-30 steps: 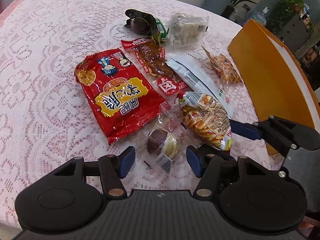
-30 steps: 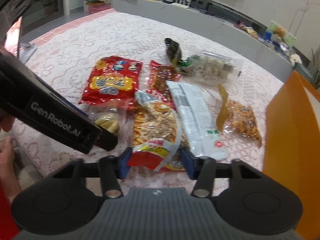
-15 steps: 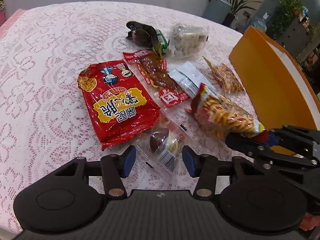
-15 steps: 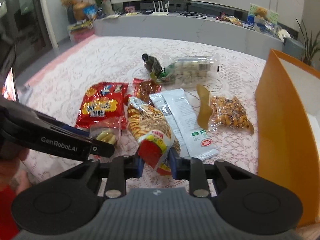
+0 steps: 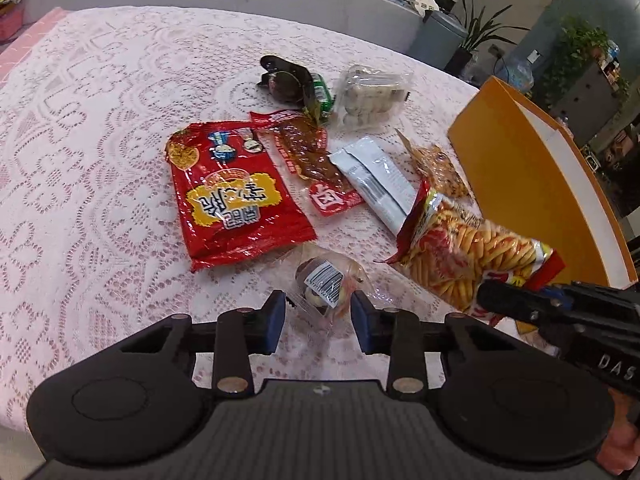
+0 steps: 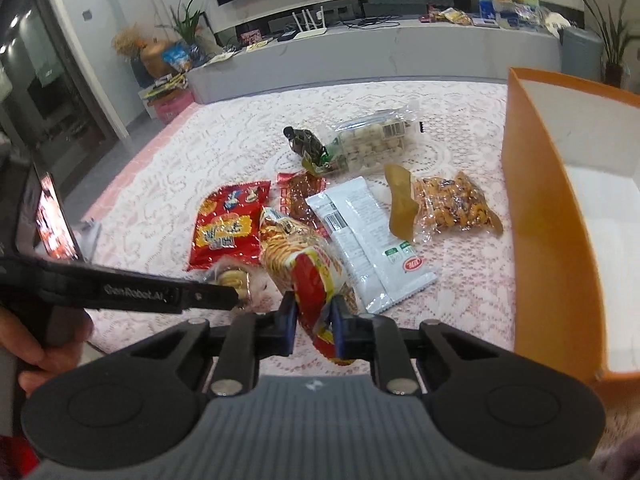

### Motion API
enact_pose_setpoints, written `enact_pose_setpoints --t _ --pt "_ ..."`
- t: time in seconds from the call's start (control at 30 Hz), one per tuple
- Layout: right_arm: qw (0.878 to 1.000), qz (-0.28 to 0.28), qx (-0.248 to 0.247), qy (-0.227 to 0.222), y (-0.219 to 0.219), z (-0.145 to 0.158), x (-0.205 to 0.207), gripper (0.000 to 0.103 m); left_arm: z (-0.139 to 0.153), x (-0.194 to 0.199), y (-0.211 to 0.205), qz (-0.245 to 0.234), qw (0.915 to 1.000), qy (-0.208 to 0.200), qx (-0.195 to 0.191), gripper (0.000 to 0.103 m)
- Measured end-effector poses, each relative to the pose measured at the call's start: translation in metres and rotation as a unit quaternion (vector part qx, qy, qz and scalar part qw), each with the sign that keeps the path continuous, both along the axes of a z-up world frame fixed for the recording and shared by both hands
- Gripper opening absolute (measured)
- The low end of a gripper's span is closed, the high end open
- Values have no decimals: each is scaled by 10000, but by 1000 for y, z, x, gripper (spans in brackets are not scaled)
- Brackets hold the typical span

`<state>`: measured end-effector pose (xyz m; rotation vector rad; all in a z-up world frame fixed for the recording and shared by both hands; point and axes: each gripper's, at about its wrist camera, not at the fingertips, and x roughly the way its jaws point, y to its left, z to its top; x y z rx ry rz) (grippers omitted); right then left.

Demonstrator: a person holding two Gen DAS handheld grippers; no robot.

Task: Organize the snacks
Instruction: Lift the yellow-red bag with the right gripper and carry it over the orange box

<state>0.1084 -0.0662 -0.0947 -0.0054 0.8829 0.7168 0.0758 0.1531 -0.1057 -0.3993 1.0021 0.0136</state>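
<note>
Worktop [image 5: 80, 160], left wrist view:
- Large flat snack bag [image 5: 236, 196]: centre-left.
- Meat strip pack [image 5: 312, 156]: just right of it, edges touching.
- Long sachet [image 5: 376, 180]: right of the strip pack.
- Nut bag [image 5: 440, 168]: right of the sachet, beside the open box [image 5: 532, 184] at the worktop's right.
- Dark wrapped item [image 5: 288, 80] and ball tray [image 5: 372, 96]: behind the row, side by side.
- Small cake pack [image 5: 324, 284]: nearest, in front of the large bag.
- Stick-snack bag [image 5: 468, 256]: right of the cake pack, before the sachet.
</note>
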Motion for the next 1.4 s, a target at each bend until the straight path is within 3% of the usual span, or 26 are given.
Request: enact_pose_setpoints --t 0.13,0.2,0.3,0.47,0.63,1.07,1.4 --pt "9999 -108 107 -9 -10 6 -3 15 7 -4 -11 -77 9997 -80 195 37" --pt "9998 -146 145 -17 -14 9 -6 14 9 -7 -16 -129 9995 -146 263 31" --pt "9994 -208 276 4 -22 12 -8 14 13 -12 -19 -177 9993 -295 145 31" --pt "9989 -301 365 59 -30 16 -10 14 15 -16 -29 -253 9987 -312 324 30" --pt "9975 -359 601 101 -41 22 -15 13 34 -27 -42 -313 9960 -729 408 30" --pt "9945 -589 718 -486 -79 71 -18 11 90 -33 -83 -607 9851 -1431 730 29" --pt "9891 -982 438 -1009 -123 111 1 10 121 10 -127 -1167 9728 -1889 665 29"
